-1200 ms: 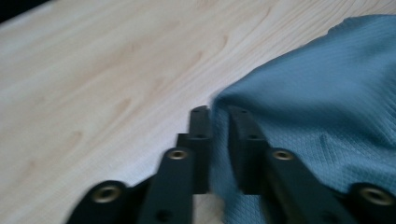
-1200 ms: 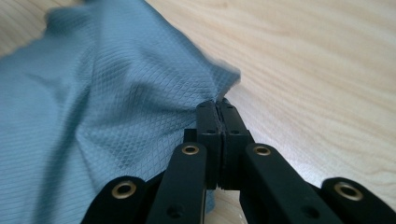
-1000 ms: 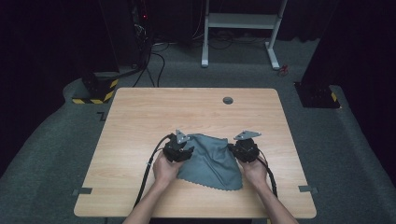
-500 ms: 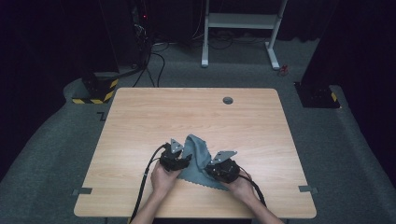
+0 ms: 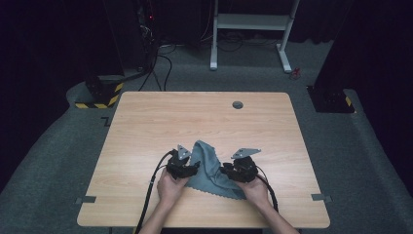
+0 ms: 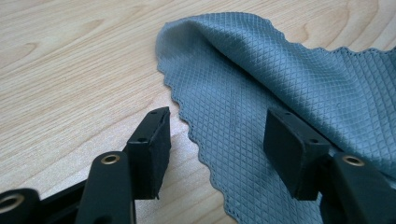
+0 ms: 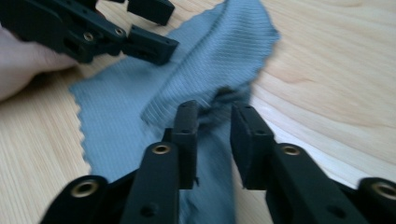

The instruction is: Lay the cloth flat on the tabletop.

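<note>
- Left gripper (image 5: pixel 195 167), seen beside the grey cloth (image 5: pixel 210 168): matte black body, grey three-cornered plate on top, thick black cable trailing from its rear.
- Left gripper's jaws: two black arms with brass-ringed holes, each ending in a flat rectangular black pad (image 6: pixel 150 151) with small recessed holes on its edge.
- Right gripper (image 5: pixel 223 170), at the cloth's other side: same black build, grey plate, black cable.
- Right gripper's jaws: brass-ringed pivots, blocky black pads (image 7: pixel 186 140).
- Forearms bare, no sleeves visible.

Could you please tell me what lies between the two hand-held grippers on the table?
The bunched grey cloth lies between the left hand-held gripper and the right hand-held gripper, resting on the wooden table, as the high view shows.
</note>
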Demonstrator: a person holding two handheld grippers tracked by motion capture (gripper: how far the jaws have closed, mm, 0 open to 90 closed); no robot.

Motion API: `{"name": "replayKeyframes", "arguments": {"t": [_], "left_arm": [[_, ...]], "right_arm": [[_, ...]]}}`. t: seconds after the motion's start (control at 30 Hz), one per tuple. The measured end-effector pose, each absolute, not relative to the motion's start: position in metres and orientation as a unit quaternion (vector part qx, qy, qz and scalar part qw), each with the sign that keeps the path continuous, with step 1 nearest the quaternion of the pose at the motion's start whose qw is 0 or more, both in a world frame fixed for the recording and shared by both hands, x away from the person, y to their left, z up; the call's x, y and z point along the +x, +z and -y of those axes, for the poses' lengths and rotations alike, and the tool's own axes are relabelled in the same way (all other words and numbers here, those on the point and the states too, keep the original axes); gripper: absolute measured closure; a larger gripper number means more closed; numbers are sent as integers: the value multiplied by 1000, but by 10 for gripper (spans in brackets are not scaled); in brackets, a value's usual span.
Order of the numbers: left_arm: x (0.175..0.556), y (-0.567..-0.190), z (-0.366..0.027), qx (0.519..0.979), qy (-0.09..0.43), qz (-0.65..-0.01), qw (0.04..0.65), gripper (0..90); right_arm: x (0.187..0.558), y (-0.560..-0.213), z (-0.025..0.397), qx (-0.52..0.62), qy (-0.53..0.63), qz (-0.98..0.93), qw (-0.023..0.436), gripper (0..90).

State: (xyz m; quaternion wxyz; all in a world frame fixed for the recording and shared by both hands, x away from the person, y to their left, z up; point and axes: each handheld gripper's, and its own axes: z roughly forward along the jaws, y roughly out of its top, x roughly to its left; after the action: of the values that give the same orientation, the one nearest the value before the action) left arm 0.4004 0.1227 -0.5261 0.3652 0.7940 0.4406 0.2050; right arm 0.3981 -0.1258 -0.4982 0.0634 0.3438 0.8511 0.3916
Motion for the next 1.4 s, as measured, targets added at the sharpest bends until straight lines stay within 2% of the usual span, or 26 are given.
{"name": "replayKeyframes", "arguments": {"t": [0.07, 0.17, 0.23, 0.53, 0.57, 0.7, 0.83, 0.93, 1.07, 1.13, 1.2, 1.3, 1.4], "left_arm": [[400, -526, -123, 794, 205, -441, 365, 417], [400, -526, -123, 794, 205, -441, 365, 417], [400, -526, -123, 794, 206, -440, 365, 417], [400, -526, -123, 794, 206, -441, 365, 417], [400, -526, -123, 794, 206, -440, 365, 417], [400, -526, -122, 796, 205, -437, 366, 432], [398, -526, -121, 799, 202, -427, 371, 509], [397, -526, -121, 804, 198, -415, 376, 599], [395, -525, -119, 810, 191, -404, 381, 738], [394, -525, -117, 815, 188, -394, 382, 822], [393, -525, -115, 817, 187, -391, 380, 888], [391, -522, -117, 824, 176, -388, 373, 892], [383, -520, -121, 831, 166, -383, 368, 892]], "right_arm": [[398, -501, 117, 342, 383, -856, 60, 705], [397, -504, 108, 328, 362, -870, 67, 845], [396, -504, 108, 325, 362, -871, 74, 890], [398, -484, 141, 344, 373, -853, 121, 893], [402, -481, 153, 356, 369, -847, 137, 893], [416, -486, 176, 397, 351, -833, 159, 894], [430, -502, 186, 426, 328, -829, 155, 885], [433, -508, 186, 431, 319, -830, 152, 851], [432, -509, 189, 433, 337, -825, 139, 730], [430, -507, 190, 435, 347, -820, 135, 701], [429, -507, 188, 429, 342, -824, 137, 720], [429, -512, 183, 419, 328, -835, 139, 829], [429, -512, 184, 415, 330, -837, 136, 883]]}}
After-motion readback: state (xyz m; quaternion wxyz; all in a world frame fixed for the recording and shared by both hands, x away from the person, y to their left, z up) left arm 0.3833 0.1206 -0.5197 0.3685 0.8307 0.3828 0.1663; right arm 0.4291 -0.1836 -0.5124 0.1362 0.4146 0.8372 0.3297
